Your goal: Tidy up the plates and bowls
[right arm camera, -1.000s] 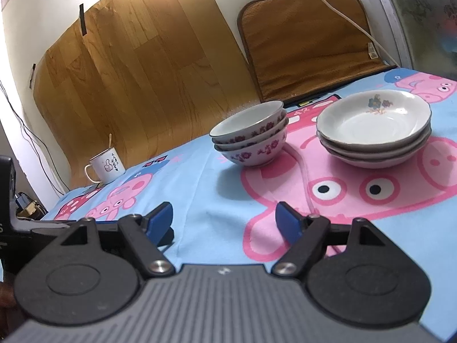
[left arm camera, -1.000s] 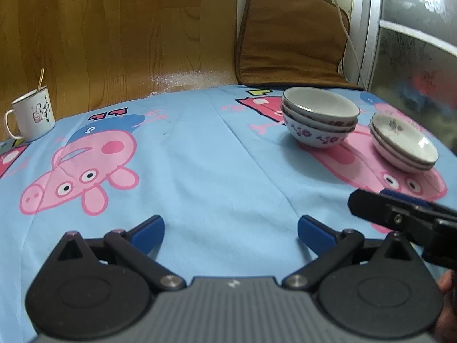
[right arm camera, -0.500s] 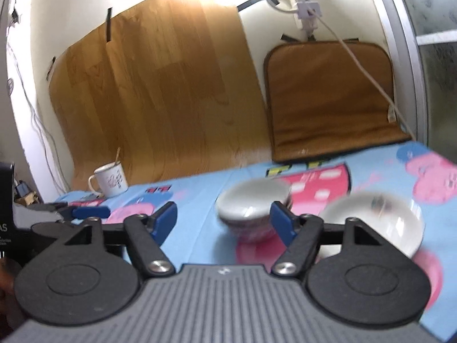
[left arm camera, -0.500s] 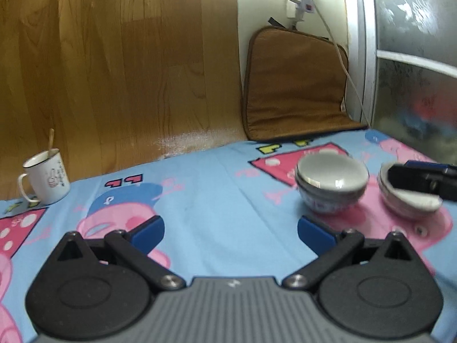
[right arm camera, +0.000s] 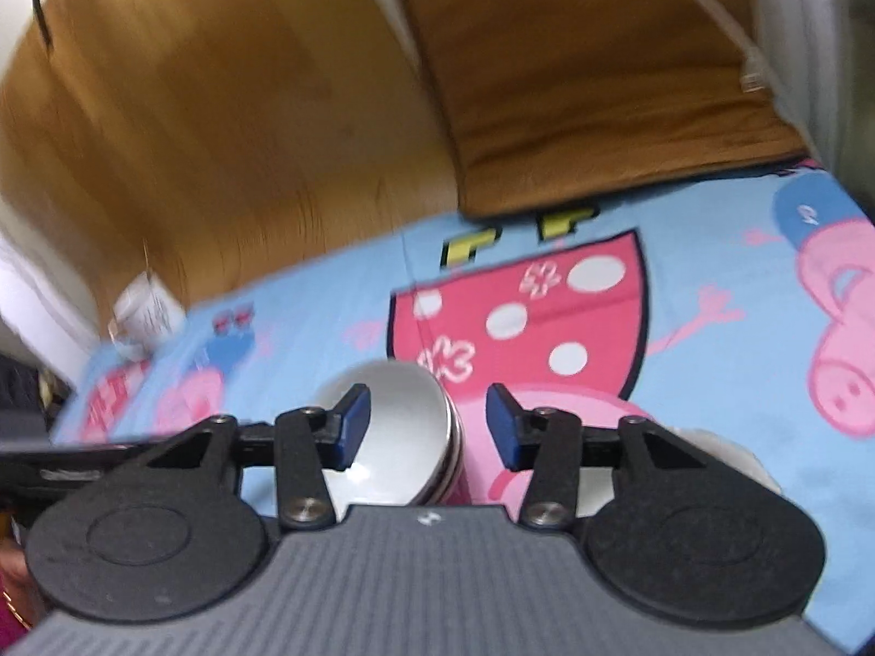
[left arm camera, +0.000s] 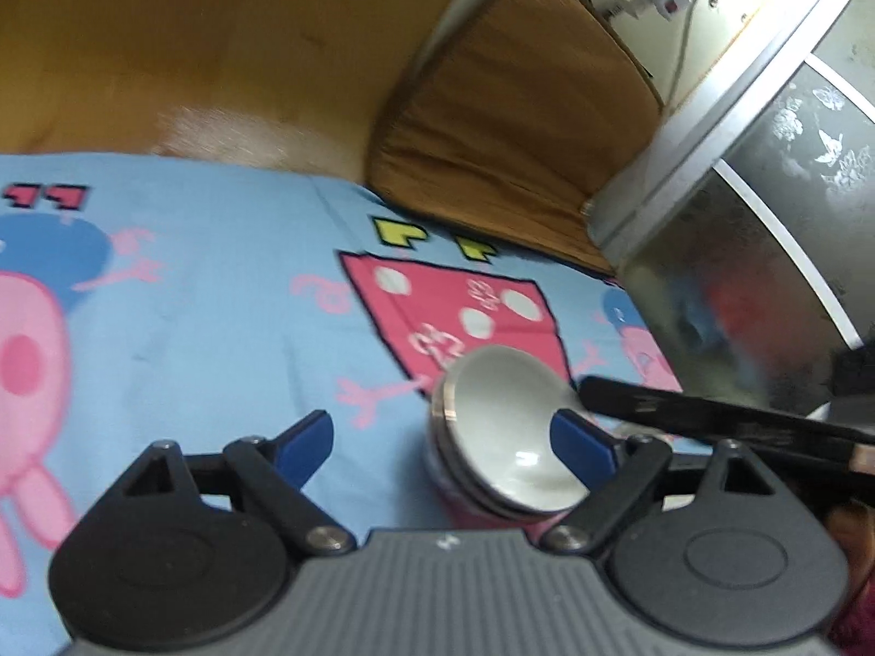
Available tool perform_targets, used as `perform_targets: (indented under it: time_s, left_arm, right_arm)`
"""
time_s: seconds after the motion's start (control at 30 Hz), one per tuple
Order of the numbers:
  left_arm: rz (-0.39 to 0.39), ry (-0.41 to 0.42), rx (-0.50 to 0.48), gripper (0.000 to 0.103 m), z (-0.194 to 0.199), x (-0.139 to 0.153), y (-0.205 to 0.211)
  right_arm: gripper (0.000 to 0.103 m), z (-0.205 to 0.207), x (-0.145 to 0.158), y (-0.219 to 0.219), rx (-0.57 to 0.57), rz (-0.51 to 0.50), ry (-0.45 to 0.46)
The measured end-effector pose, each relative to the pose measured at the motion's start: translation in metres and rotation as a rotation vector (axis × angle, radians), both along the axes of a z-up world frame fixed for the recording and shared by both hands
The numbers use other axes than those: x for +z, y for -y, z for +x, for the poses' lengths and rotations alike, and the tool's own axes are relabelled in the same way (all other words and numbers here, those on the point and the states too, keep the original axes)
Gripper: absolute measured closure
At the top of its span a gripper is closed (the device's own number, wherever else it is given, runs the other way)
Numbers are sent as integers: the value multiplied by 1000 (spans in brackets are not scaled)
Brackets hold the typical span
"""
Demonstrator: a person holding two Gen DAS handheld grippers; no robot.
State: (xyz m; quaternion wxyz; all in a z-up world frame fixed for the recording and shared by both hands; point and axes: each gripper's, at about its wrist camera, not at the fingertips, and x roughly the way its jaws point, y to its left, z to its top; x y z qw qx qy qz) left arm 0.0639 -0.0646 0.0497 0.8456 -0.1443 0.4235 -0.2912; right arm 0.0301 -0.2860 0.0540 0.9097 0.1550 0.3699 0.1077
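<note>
Bowls (left arm camera: 492,437) are sitting nested in one stack on the cartoon cloth (left arm camera: 219,300), low and right of centre in the left view and low centre in the right view. Plates (right arm camera: 733,464) are barely showing, a pale blur behind the right gripper (right arm camera: 426,426) at lower right. Sorting looks largely done, judging by the stacks; I cannot tell what is left. Both grippers are closing. The left gripper (left arm camera: 443,437) is standing wide, its right pad over the bowls' right rim. The right gripper is narrower, straddling the bowls' right rim, pads not yet pressing. A mug (right arm camera: 145,317) is sitting far left.
</note>
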Motion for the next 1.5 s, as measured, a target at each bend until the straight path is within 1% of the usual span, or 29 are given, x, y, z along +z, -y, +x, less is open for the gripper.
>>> perform_targets:
  time_s: [0.1,0.13,0.17,0.2,0.27,0.33,0.37,0.43,0.5,0.6,0.67,0.8,0.9,1.0,1.13,1.27,1.37,1.5]
  left_arm:
    - [8,-35,-22,15,0,-11,15]
    - [14,-54,-18,20,1,-16,18]
    - [18,-78,-16,23,3,-22,21]
    - [13,-108,-13,31,6,-29,22]
    - [-13,-105,3,34,7,-33,19]
    - [-22,-115,12,51,10,-36,18]
    - [-29,-117,17,53,12,-37,18]
    - [-40,-130,15,69,12,-39,18]
    - [-51,-142,18,70,10,-40,18]
    - [-22,-118,49,70,2,-34,14]
    - [-16,-107,75,70,-3,-31,5]
    - [-14,-86,140,68,-16,-24,-23]
    - [-8,-79,174,68,-28,-23,-43]
    - [-6,-86,195,68,-39,-25,-57]
    - [-6,-92,189,63,-41,-27,-64]
    - [0,-93,180,58,-39,-33,-62]
    - [-14,-83,160,49,-41,-33,-62]
    - [-26,-71,157,52,-43,-34,-62]
  right_arm:
    - [54,18,-10,-9,71,-66,-91]
    - [61,23,-14,-12,96,-74,-126]
    - [65,26,-18,-15,118,-85,-156]
    - [69,29,-21,-16,138,-93,-182]
    - [67,31,-23,-17,153,-76,-187]
    - [67,33,-24,-16,157,-65,-193]
    - [68,33,-24,-14,155,-52,-193]
    - [69,32,-25,-14,147,-38,-188]
    - [70,30,-23,-16,141,-39,-178]
    - [73,27,-23,-21,138,-19,-182]
    - [74,24,-23,-27,150,-2,-188]
    - [77,17,-26,-48,217,31,-215]
    - [77,12,-32,-66,257,62,-236]
    - [77,9,-31,-79,288,66,-224]
    - [78,10,-29,-89,311,60,-211]
    - [76,13,-32,-89,293,65,-212]
    - [74,12,-35,-82,262,68,-207]
    - [75,9,-37,-79,244,106,-219]
